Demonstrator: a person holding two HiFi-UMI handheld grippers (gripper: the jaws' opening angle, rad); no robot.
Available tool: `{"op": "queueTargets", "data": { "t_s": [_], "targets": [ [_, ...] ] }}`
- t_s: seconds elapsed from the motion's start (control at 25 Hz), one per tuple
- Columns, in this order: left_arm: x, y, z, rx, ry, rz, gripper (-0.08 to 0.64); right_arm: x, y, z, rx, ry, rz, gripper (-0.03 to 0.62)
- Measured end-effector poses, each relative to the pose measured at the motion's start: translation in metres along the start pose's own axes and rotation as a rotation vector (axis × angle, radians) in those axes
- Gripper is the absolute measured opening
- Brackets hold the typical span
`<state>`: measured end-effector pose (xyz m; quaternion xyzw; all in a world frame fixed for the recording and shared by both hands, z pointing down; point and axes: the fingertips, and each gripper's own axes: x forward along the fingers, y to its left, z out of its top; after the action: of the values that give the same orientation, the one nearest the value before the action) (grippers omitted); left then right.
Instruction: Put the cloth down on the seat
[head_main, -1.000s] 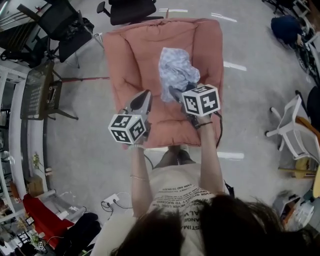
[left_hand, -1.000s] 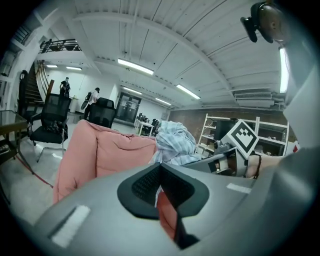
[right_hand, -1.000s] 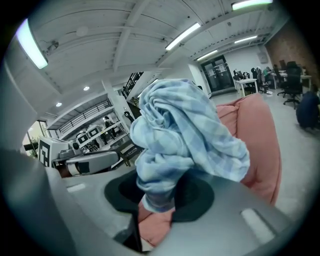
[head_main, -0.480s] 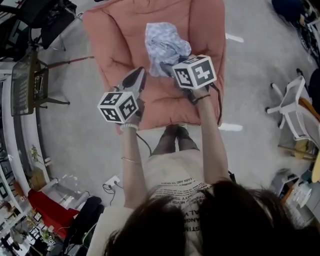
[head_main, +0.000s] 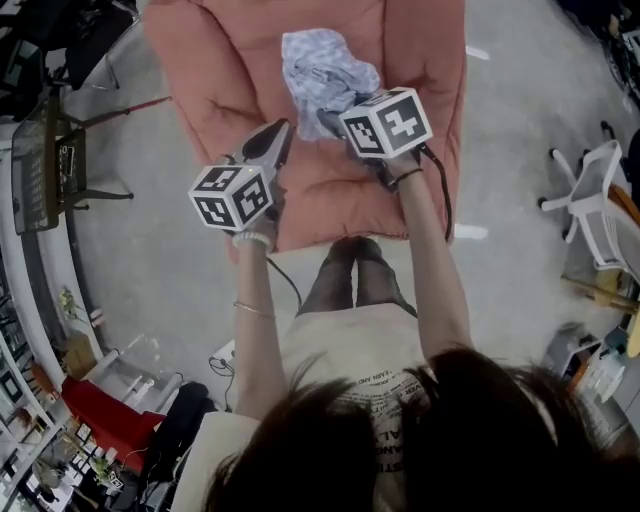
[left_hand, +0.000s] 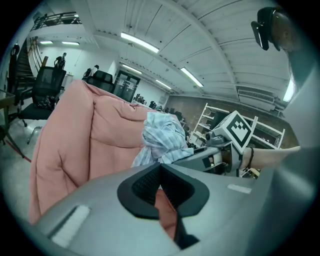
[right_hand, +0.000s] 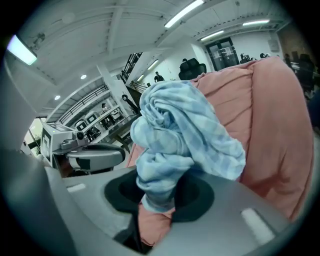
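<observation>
We see the pink padded seat (head_main: 220, 70) before us, wide and soft. The cloth (head_main: 320, 65), pale blue and crumpled, is bunched over the middle of the seat; whether it already touches the cushion we cannot tell. We judge it light and limp, so it will slump where it lands, and one pinch on a thick fold is enough. The right gripper (right_hand: 157, 200) pinches its lower fold. The left gripper (left_hand: 160, 172) is just beside, its jaws pressed together on nothing.
</observation>
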<state>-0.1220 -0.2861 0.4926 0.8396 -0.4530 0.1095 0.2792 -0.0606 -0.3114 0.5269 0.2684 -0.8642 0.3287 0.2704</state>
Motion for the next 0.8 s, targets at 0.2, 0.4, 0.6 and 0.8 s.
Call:
{"op": "queueTargets", "data": {
  "t_s": [0.2,0.4,0.6,0.8],
  "targets": [
    [0.021,0.010,-0.014,-0.037,0.021,-0.039,-0.001,0.026,-0.016,-0.009,0.036,0.011,0.023,0.129],
    [0.039,0.022,-0.028,-0.033,0.059,-0.058,-0.001,0.051,-0.034,-0.026,0.055,0.052,0.018,0.129],
    [0.057,0.044,-0.052,-0.050,0.111,-0.074,-0.001,0.082,-0.048,-0.044,0.076,0.096,0.021,0.129],
    [0.072,0.053,-0.077,-0.081,0.152,-0.084,-0.001,0.099,-0.062,-0.061,0.084,0.136,0.020,0.129]
  ]
}}
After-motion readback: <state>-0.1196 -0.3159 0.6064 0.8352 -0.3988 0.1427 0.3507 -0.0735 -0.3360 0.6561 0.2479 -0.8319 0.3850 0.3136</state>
